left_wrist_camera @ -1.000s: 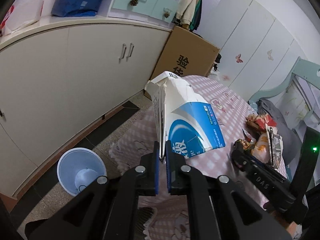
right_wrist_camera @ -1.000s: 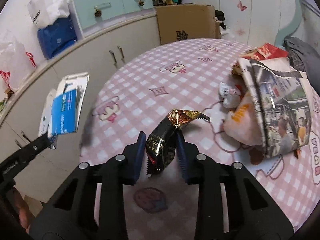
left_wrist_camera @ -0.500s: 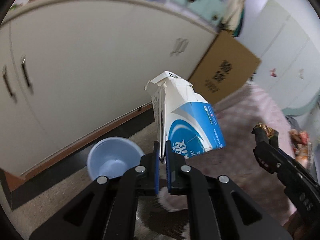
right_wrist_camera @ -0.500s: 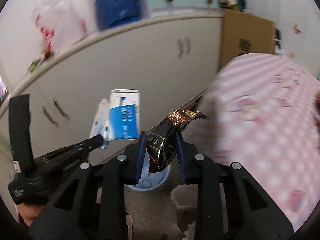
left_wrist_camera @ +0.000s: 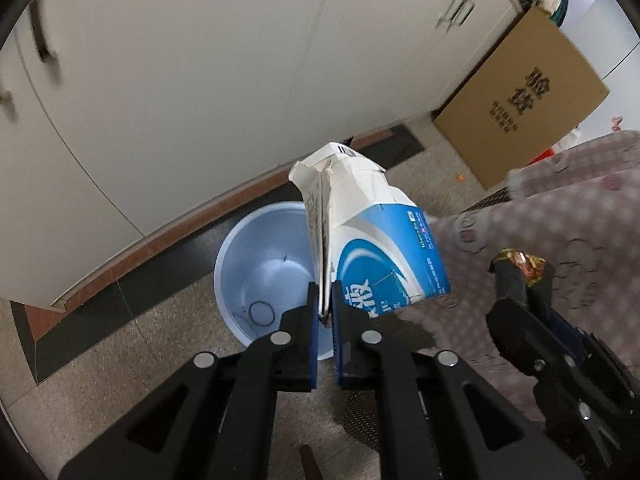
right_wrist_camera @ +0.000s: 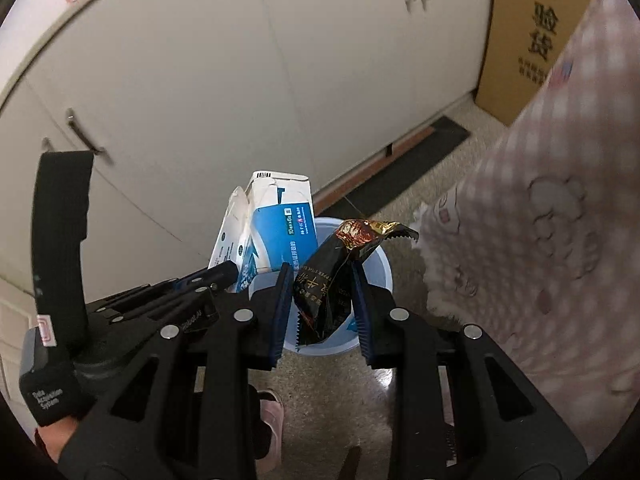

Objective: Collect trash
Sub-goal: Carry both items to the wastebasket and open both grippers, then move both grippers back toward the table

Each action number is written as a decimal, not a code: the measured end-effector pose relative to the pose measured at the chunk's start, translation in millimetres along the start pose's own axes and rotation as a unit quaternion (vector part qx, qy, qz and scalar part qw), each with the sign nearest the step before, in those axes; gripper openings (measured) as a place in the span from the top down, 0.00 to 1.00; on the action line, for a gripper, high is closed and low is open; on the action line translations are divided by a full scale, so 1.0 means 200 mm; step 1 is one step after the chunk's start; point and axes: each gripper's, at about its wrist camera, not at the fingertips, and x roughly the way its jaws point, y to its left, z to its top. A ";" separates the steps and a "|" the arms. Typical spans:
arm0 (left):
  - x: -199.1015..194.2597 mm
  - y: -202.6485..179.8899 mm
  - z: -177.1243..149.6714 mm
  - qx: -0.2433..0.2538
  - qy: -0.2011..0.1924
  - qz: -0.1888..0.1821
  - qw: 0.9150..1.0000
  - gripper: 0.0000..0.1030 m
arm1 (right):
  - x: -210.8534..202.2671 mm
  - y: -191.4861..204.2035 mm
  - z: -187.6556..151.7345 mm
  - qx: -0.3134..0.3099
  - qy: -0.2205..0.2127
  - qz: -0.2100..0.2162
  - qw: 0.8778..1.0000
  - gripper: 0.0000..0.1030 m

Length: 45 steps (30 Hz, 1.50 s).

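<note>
Pale blue plastic, the bin [left_wrist_camera: 264, 276] stands on the floor before the cupboard, just below both pairs of tongs. The left tongs [left_wrist_camera: 325, 312] pinch a flattened white-and-blue carton [left_wrist_camera: 380, 248] by its lower edge, so it juts out above the bin's mouth. The right tongs [right_wrist_camera: 320, 304] are clamped, jaws narrowly apart, on a crumpled black wrapper [right_wrist_camera: 332, 276] with a gold, saw-toothed end (also above the bin). One bin, one carton, one wrapper. The pink checked cloth [right_wrist_camera: 560, 200] hangs at right.

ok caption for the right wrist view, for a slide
Right tool holding a black snack wrapper above the pale blue bin, flattened carton alongside.
</note>
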 end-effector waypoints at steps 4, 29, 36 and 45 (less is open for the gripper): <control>0.08 0.02 0.03 -0.014 0.028 -0.026 0.999 0.95 | 0.10 -0.05 0.00 0.023 0.008 -0.002 1.000 0.72; 0.10 0.10 0.03 -0.045 0.012 -0.004 0.999 0.37 | 0.25 -0.07 -0.05 0.045 0.014 0.005 0.999 0.72; 0.08 0.18 0.06 -0.080 0.003 0.001 0.997 0.37 | 0.29 -0.02 -0.03 0.037 0.014 0.009 0.999 0.72; 0.08 0.27 0.06 -0.124 0.002 0.003 0.992 0.37 | 0.28 0.04 0.03 0.032 -0.015 0.007 0.999 0.54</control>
